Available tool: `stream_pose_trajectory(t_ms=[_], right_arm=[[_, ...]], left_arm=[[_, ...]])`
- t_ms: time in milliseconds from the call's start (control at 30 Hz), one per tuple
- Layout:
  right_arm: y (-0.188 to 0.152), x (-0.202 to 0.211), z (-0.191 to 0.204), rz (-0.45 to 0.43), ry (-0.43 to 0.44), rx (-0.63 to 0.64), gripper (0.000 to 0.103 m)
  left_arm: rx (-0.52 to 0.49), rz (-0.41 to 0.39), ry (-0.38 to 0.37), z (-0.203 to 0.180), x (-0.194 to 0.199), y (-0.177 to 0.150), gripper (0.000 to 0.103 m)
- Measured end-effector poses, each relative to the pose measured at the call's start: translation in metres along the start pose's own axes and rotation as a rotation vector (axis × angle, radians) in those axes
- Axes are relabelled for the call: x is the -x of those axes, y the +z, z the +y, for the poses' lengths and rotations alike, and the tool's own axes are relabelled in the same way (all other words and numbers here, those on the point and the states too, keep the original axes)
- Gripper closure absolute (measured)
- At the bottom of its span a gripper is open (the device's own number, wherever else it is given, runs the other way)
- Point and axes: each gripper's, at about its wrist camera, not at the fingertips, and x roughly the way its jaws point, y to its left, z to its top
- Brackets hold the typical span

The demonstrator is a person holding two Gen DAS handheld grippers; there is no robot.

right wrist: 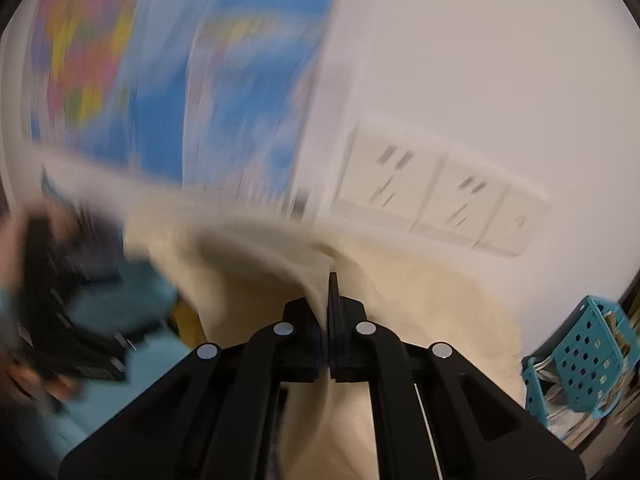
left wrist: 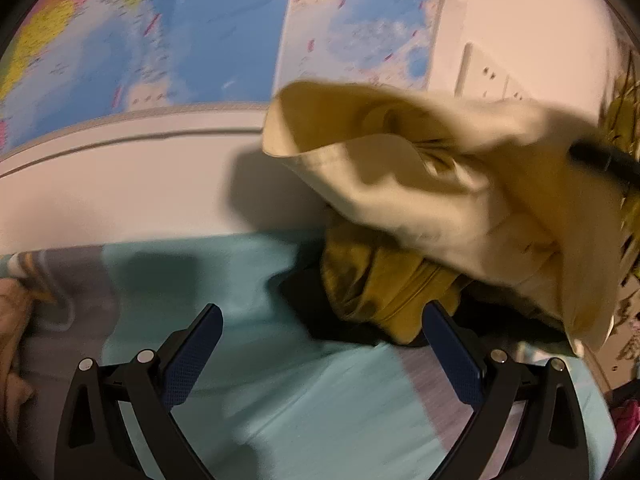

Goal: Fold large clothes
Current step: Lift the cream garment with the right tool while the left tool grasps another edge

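Note:
A cream cloth garment (left wrist: 460, 184) hangs lifted in the air at the right of the left wrist view, above a pile of mustard-yellow (left wrist: 380, 280) and dark clothes on the teal bed sheet (left wrist: 280, 392). My left gripper (left wrist: 320, 320) is open and empty, low over the sheet, left of the pile. My right gripper (right wrist: 326, 280) is shut on a fold of the cream garment (right wrist: 248, 264), holding it up; it shows in the left wrist view as a dark bar (left wrist: 604, 158). The right wrist view is motion-blurred.
A world map poster (left wrist: 168, 32) and white wall sockets (right wrist: 432, 188) are on the wall behind the bed. A teal perforated basket (right wrist: 580, 356) stands at the lower right. The left gripper and hand (right wrist: 60, 300) appear blurred at left.

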Motion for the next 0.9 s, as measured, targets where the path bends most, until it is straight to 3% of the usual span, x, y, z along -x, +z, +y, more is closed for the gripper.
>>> stream_pose_trajectory(t_ms=[200, 333, 467, 533, 600, 667, 800, 900], right_arm=[[0.057, 0.075, -0.068, -0.139, -0.005, -0.119, 0.100], [0.067, 0.108, -0.099, -0.176, -0.001, -0.158, 0.100], [0.062, 0.119, -0.109, -0.197, -0.007, -0.163, 0.101], [0.059, 0.124, -0.116, -0.209, -0.010, -0.180, 0.101], [0.056, 0.136, -0.128, -0.218, -0.005, -0.196, 0.101], [0.057, 0.148, -0.137, -0.226, -0.020, -0.202, 0.101], [0.077, 0.200, -0.151, -0.299, -0.053, -0.197, 0.101], [0.097, 0.267, -0.152, -0.406, -0.068, -0.159, 0.101]], left_arm=[[-0.051, -0.083, -0.130, -0.024, 0.003, 0.017, 0.007], [-0.133, -0.128, -0.250, -0.051, 0.003, 0.023, 0.007], [-0.269, -0.208, -0.316, -0.089, -0.001, 0.030, 0.008], [-0.310, -0.216, -0.347, -0.102, -0.006, 0.033, 0.033], [-0.338, -0.162, -0.390, -0.115, -0.015, 0.040, 0.101], [-0.300, -0.136, -0.405, -0.120, -0.017, 0.053, 0.100], [-0.235, -0.217, -0.482, -0.120, 0.022, 0.093, 0.101], [-0.276, -0.324, -0.477, -0.135, 0.078, 0.123, 0.102]])
